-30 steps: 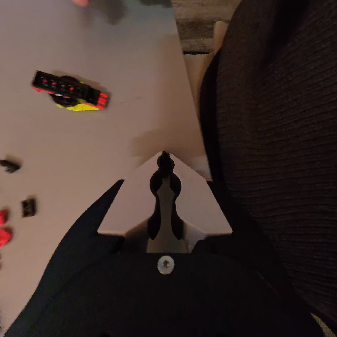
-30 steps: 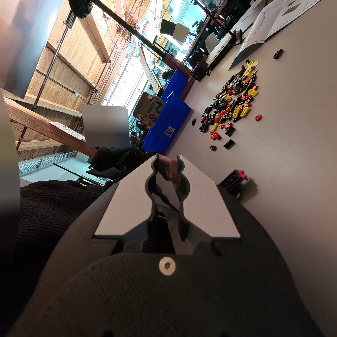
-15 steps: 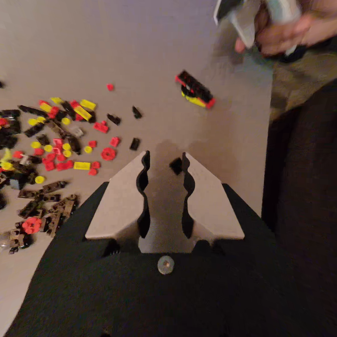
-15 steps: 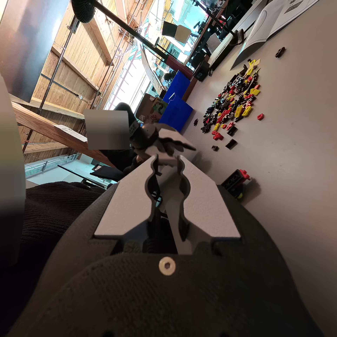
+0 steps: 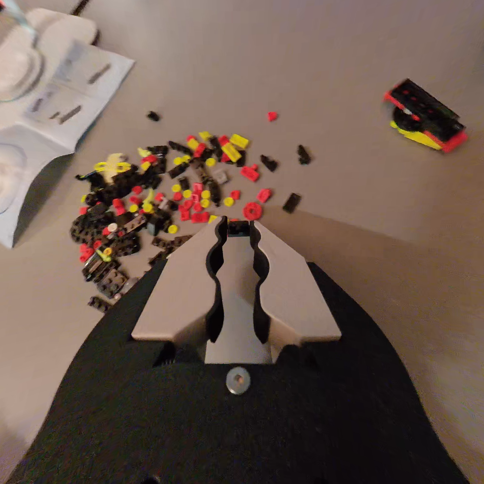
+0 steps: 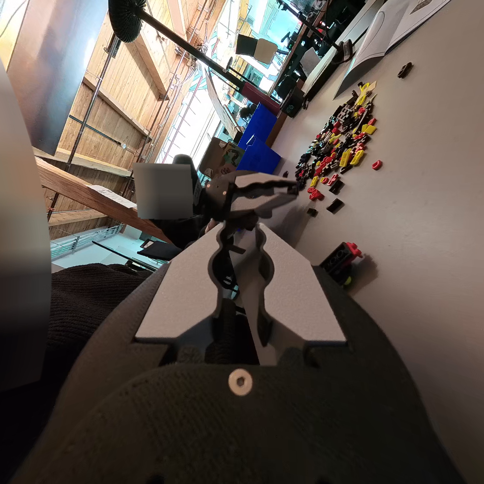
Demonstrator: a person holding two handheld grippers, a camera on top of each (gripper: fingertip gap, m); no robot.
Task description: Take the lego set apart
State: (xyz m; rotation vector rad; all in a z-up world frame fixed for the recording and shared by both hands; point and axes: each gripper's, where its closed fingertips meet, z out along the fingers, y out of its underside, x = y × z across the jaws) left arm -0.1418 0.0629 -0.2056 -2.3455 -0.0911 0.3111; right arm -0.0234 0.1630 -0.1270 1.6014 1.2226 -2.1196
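The left gripper [image 5: 237,227] held a small black brick [image 5: 237,228] pinched between its fingertips, jaws narrow around it, just above the desk [image 5: 340,262] at the near rim of the loose pile [image 5: 167,199]. That pile of black, red and yellow pieces lay spread across the middle of the desk, with a red ring [image 5: 252,211] and a black plate [image 5: 291,202] at its near right fringe, close to the gripper's tips. A lone red stud [image 5: 271,116] and a black bit [image 5: 153,116] sat apart on the far side of the pile. The still-joined lego block [image 5: 424,115], black on top with red edges and a yellow base, rested well apart from the pile toward the desk's right side. An open booklet [image 5: 65,104] lay at the far left corner, with something clear and glassy beside it, too blurred to name. In the right wrist view, the right gripper [image 6: 239,230] stood empty with its jaws moderately apart, held off the desk's near edge; the block [image 6: 340,258] lay just beside its right finger on the desk, not touching as far as could be told. The left gripper [image 6: 294,187] showed farther off, reaching toward the pile [image 6: 337,146].
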